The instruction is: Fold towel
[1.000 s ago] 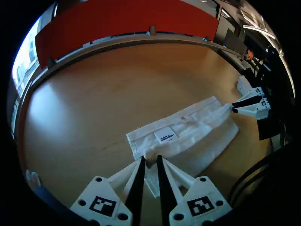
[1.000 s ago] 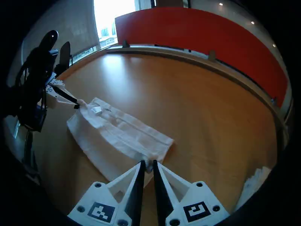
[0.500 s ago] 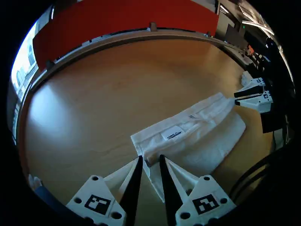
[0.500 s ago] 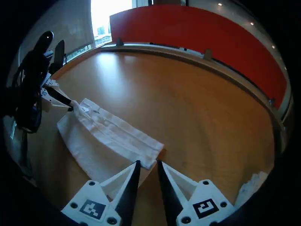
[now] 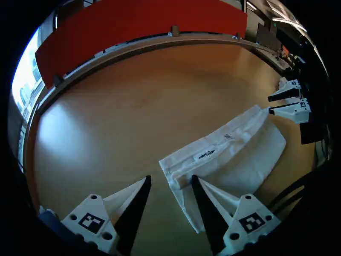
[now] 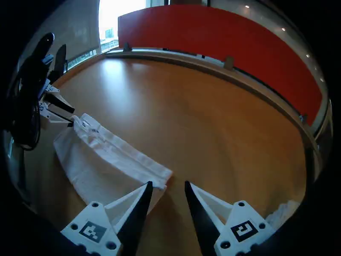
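Two tongs unclenched: my left tongs [image 5: 170, 178] and right tongs [image 6: 168, 184] flank the once-folded towel [image 5: 232, 160], flat on the near side of the table [image 5: 128, 106]; next, I judge, regrip its ends for another fold.

Left gripper [image 5: 169, 194]: bottom centre of the left gripper view, fingers spread wide, angled out to lower left and lower right. Right gripper [image 6: 167, 192]: bottom centre of the right gripper view, fingers parted. Each appears at the other view's edge, jaws apart.

office: wooden desk [image 5: 149, 94], red divider screen [image 5: 140, 21], window [image 6: 114, 19] behind.
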`<state>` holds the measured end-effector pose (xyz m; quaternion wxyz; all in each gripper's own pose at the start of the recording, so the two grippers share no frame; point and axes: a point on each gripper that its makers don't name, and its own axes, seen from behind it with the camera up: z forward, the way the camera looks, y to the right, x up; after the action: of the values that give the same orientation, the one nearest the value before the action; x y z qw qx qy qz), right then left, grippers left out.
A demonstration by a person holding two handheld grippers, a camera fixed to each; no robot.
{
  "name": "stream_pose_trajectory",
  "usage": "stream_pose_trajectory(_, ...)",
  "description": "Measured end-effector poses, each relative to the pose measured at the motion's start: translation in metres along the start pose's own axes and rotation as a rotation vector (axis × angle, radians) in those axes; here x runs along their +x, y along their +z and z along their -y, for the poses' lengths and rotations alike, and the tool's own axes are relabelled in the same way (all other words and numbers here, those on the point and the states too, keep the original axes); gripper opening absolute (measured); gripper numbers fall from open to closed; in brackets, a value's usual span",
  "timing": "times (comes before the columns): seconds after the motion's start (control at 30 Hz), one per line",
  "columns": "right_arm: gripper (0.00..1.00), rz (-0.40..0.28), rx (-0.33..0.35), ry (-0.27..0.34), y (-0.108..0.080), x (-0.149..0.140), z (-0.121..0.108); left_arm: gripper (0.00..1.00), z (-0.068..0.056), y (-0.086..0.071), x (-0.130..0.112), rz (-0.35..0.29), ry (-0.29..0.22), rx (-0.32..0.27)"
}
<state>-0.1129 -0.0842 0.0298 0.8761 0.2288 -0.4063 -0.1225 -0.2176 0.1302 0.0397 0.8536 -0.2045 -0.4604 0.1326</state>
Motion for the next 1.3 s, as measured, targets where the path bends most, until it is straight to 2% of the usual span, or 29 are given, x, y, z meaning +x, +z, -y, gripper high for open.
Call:
stream_pose_trajectory(0.03, 0.59, -0.001, -0.002, -0.001, 0.000, 0.001, -0.001, 0.76, 0.001, 0.000, 0.001, -0.001, 0.000, 0.002)
stream_pose_trajectory(0.1, 0.61, -0.002, -0.006, -0.002, 0.001, 0.002, -0.003, 0.76, 0.004, -0.001, 0.002, -0.003, -0.001, 0.007)
stream_pose_trajectory(0.3, 0.63, -0.006, -0.016, -0.005, 0.003, 0.005, -0.008, 0.92, 0.011, -0.002, 0.005, -0.009, -0.002, 0.029)
stream_pose_trajectory(0.43, 0.67, -0.013, -0.028, -0.004, 0.003, 0.008, -0.010, 0.96, 0.017, -0.005, 0.008, -0.018, -0.010, 0.045)
stream_pose_trajectory(0.5, 0.70, -0.016, -0.037, -0.005, 0.002, 0.009, -0.012, 0.96, 0.019, -0.006, 0.009, -0.021, -0.016, 0.052)
stream_pose_trajectory(0.67, 0.84, -0.020, -0.058, -0.007, 0.000, 0.009, -0.018, 0.96, 0.025, -0.010, 0.012, -0.035, -0.029, 0.076)
stream_pose_trajectory(0.73, 0.86, -0.022, -0.066, -0.005, -0.001, 0.009, -0.021, 0.96, 0.028, -0.012, 0.012, -0.040, -0.033, 0.085)
stream_pose_trajectory(0.87, 0.98, -0.028, -0.077, 0.000, -0.003, 0.010, -0.024, 0.96, 0.032, -0.014, 0.014, -0.045, -0.039, 0.096)
stream_pose_trajectory(1.1, 0.99, -0.045, -0.081, 0.006, -0.010, 0.015, -0.025, 0.96, 0.033, -0.021, 0.014, -0.054, -0.050, 0.096)
stream_pose_trajectory(1.3, 1.00, -0.054, -0.067, 0.008, -0.019, 0.013, -0.014, 0.97, 0.026, -0.029, 0.010, -0.062, -0.065, 0.079)
